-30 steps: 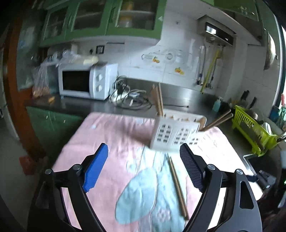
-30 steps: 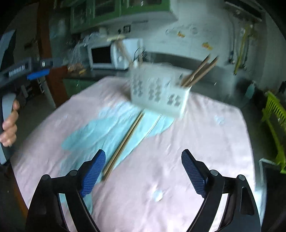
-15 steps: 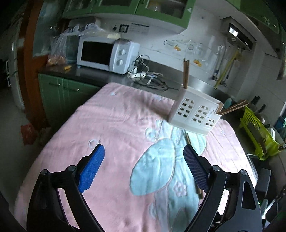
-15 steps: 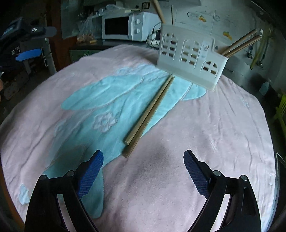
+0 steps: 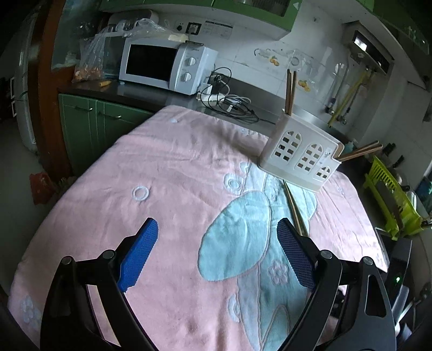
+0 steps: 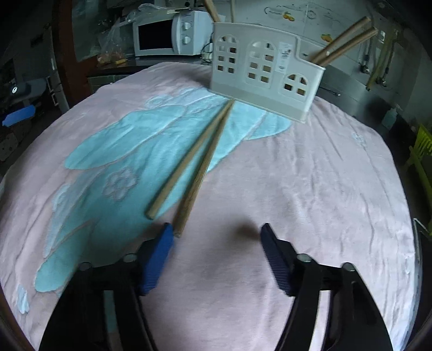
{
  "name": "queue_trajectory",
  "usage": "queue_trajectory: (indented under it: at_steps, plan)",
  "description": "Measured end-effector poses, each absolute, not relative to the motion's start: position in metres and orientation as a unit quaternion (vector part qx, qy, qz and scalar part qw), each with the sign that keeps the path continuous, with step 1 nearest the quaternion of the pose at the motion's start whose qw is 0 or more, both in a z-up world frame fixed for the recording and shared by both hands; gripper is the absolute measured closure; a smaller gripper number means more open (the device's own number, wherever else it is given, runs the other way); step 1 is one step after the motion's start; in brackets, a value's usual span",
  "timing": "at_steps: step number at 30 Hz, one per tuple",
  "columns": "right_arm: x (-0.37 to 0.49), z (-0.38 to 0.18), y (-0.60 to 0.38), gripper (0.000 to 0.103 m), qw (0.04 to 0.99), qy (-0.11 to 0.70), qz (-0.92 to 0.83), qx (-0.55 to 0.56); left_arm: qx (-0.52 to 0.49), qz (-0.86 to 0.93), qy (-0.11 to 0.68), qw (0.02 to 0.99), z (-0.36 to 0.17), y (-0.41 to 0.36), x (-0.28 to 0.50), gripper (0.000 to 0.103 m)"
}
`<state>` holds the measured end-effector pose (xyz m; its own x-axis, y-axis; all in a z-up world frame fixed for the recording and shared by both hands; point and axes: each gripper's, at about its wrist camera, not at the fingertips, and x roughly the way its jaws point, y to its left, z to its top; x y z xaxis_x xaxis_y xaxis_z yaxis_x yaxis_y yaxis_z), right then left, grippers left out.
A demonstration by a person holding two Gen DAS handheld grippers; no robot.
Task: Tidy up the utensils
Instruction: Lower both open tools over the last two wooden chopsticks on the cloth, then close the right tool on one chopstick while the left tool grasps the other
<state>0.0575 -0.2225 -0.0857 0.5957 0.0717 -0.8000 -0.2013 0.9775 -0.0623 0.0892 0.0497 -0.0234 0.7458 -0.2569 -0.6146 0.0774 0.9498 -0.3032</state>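
One bench (image 5: 81, 205) covered by a pink towel with a pale blue motif (image 5: 235, 237) carries the task's items. One white microwave oven (image 5: 164, 64) stands on the dark counter behind it, and one yellow-green dish rack (image 5: 391, 199) lies off to the right. One white perforated utensil holder (image 6: 266, 71), with arched window cut-outs, stands at the far side of the bench; two wooden chopsticks rise from its left end (image 6: 213, 9) and two more lean out of its right end (image 6: 343, 36). Two loose chopsticks (image 6: 194, 164) lie on the towel, their far tips meeting at the holder's base and their near ends spread slightly apart. Left tool (image 5: 217, 252): released, jaws wide over bare towel, nothing between them. Right tool (image 6: 216, 244): jaws closing, nothing yet gripped; the near end of one loose chopstick lies just beside its left blue pad (image 6: 158, 256), and whether they touch cannot be told.
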Motion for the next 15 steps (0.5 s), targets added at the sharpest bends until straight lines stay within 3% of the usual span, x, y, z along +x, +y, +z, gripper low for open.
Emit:
queue_trajectory:
  at_steps: [15]
  plan:
    - [0.074, -0.086, -0.222, 0.088, 0.894, 0.439, 0.078, -0.04, -0.097, -0.118, 0.366, 0.918, -0.037, 0.017, 0.086, 0.014]
